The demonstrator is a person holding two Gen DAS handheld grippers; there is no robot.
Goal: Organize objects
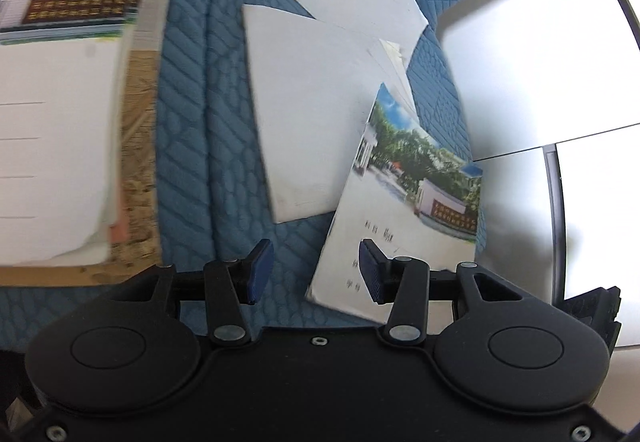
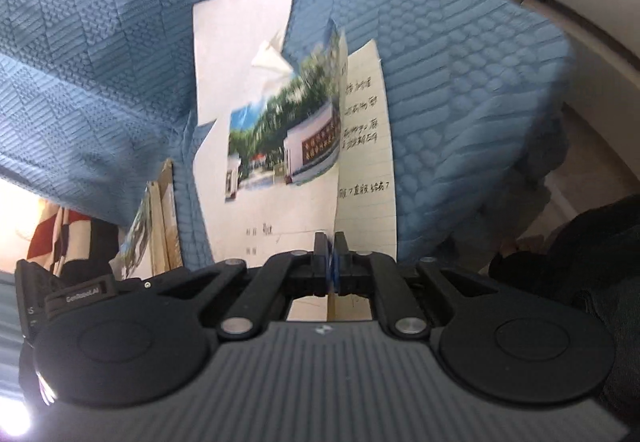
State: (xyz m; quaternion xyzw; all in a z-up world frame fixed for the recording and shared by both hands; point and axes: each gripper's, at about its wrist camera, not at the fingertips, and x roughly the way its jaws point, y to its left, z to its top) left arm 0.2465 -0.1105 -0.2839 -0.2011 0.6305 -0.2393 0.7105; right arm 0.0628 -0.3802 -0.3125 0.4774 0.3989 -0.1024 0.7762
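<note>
Several thin notebooks lie on a blue quilted cloth (image 1: 200, 121). In the left wrist view a notebook with a photo cover (image 1: 408, 201) lies over two white ones (image 1: 304, 113). My left gripper (image 1: 316, 270) is open above the cloth, its right finger over the photo notebook's lower edge. A stack of notebooks (image 1: 60, 101) sits on a wooden board at the left. In the right wrist view my right gripper (image 2: 331, 258) is shut on the near edge of a photo-cover notebook (image 2: 280, 145), whose cover stands partly open over a handwritten page (image 2: 364, 145).
A white table surface (image 1: 540, 73) lies to the right of the cloth in the left wrist view. In the right wrist view the stacked notebooks and board (image 2: 160, 217) stand at the left, and a person's dark sleeve (image 2: 580, 262) is at the right.
</note>
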